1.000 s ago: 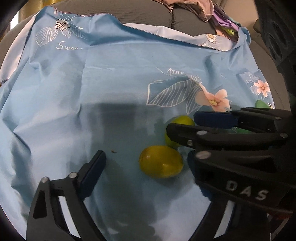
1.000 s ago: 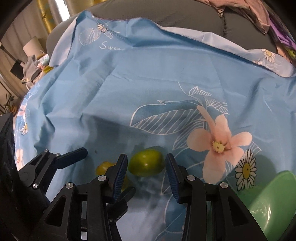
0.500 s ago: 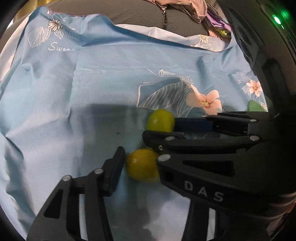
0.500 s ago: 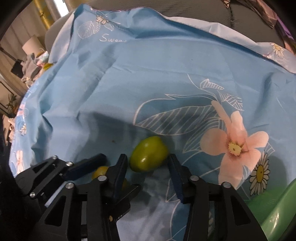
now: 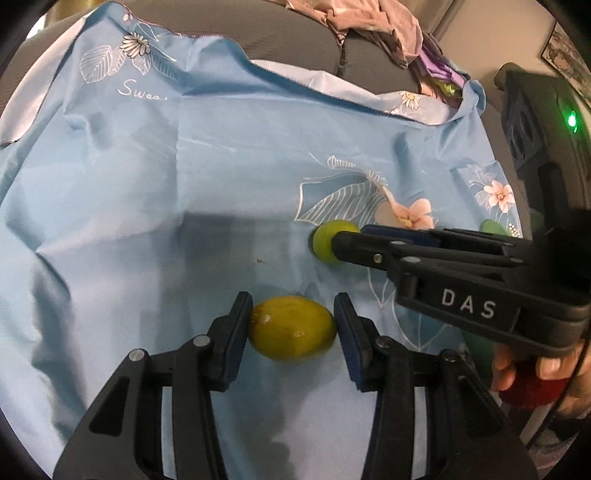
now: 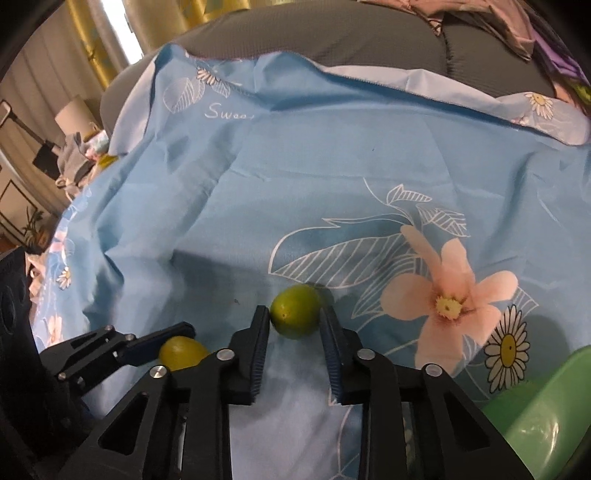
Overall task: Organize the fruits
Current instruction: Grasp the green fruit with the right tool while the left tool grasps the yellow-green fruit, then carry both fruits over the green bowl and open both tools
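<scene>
A yellow oval fruit [image 5: 291, 332] lies on the blue flowered cloth [image 5: 184, 184], and my left gripper [image 5: 291, 301] is shut on it, one pad pressed on each end. Further right, a smaller green fruit [image 6: 295, 312] sits beside the printed pink flower, with my right gripper [image 6: 293, 311] shut on it. In the left wrist view the right gripper's fingers [image 5: 388, 247] reach in from the right and cover half of the green fruit [image 5: 323, 242]. The right wrist view shows the yellow fruit [image 6: 181, 352] at lower left, partly behind a left finger.
A green plastic bowl [image 6: 546, 413] stands at the cloth's right edge. The cloth is wrinkled and covers a grey cushion [image 5: 295, 48], with a pile of clothes [image 5: 369, 22] at the back. A person's hand [image 5: 517, 365] holds the right gripper's handle.
The left jaws came in from wide apart and closed on the yellow fruit. The right jaws narrowed onto the green fruit. Both grippers now show further apart.
</scene>
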Tool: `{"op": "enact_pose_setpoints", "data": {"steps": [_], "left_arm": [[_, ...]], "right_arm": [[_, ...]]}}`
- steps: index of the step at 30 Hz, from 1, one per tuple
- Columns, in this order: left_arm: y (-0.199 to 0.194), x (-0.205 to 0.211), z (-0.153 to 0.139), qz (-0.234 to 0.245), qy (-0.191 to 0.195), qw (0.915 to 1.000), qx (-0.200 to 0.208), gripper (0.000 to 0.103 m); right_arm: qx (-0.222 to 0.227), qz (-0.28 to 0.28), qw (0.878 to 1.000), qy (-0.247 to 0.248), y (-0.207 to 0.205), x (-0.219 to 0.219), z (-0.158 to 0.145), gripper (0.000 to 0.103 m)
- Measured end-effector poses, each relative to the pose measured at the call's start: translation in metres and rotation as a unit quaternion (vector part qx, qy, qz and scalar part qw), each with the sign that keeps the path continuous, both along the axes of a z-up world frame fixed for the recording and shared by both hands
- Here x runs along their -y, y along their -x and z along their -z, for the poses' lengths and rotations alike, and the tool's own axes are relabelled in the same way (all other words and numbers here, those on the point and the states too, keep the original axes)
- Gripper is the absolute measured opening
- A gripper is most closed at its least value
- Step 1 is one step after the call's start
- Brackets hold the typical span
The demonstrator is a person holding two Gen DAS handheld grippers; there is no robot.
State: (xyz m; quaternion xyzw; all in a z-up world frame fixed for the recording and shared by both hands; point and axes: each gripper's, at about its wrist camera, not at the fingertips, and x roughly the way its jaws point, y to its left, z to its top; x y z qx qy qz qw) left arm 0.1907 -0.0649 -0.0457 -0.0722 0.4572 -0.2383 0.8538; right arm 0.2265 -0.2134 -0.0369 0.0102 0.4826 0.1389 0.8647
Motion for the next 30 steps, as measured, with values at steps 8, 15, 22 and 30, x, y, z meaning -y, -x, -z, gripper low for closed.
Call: {"op": "enact_pose_setpoints", "data": {"steps": [8, 15, 22, 30], "left_arm": [[0.010, -0.010, 0.000, -0.006, -0.004, 1.0000, -0.002, 0.045], [0.011, -0.018, 0.000, -0.010, -0.001, 0.9999, -0.001, 0.045], [0.016, -0.023, -0.002, -0.008, 0.001, 1.0000, 0.004, 0.045], [0.032, -0.026, -0.012, -0.006, -0.006, 0.9998, 0.019, 0.045]], "right_arm": [[-0.015, 0.022, 1.000, 0.006, -0.010, -0.003, 0.003, 0.030], [-0.043, 0.036, 0.998, 0.005, -0.023, -0.011, 0.020, 0.034], [-0.019, 0.032, 0.999, -0.001, -0.023, -0.015, 0.019, 0.034], [0.022, 0.016, 0.999, -0.037, 0.013, -0.012, -0.003, 0.035]]}}
